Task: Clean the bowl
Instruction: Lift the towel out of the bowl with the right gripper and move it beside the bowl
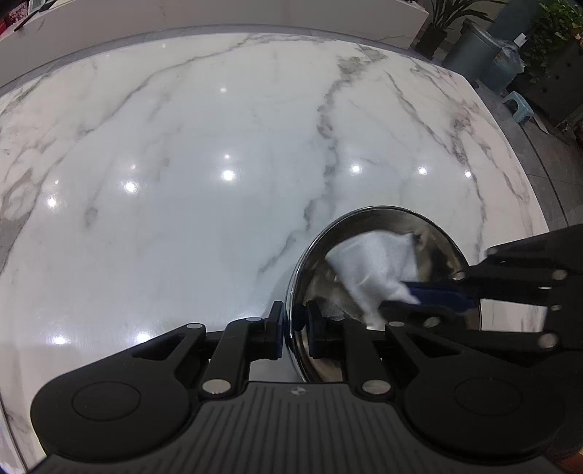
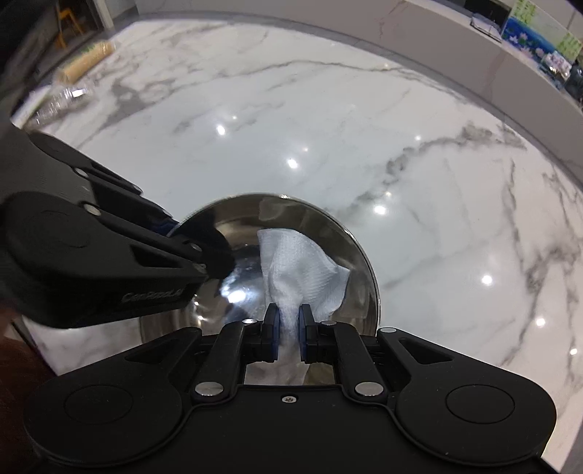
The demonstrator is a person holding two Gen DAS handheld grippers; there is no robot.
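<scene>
Marble counter bears steel bowl; plants behind.

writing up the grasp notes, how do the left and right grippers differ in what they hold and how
The left gripper pinches the steel bowl at its rim, one finger each side of the wall. The right gripper clamps the white paper towel inside the bowl. Both are shut.

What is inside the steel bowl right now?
A white paper towel, pinched by the right gripper, lies inside the bowl. The left gripper clamps the rim. The bowl surface under the towel is covered.
</scene>
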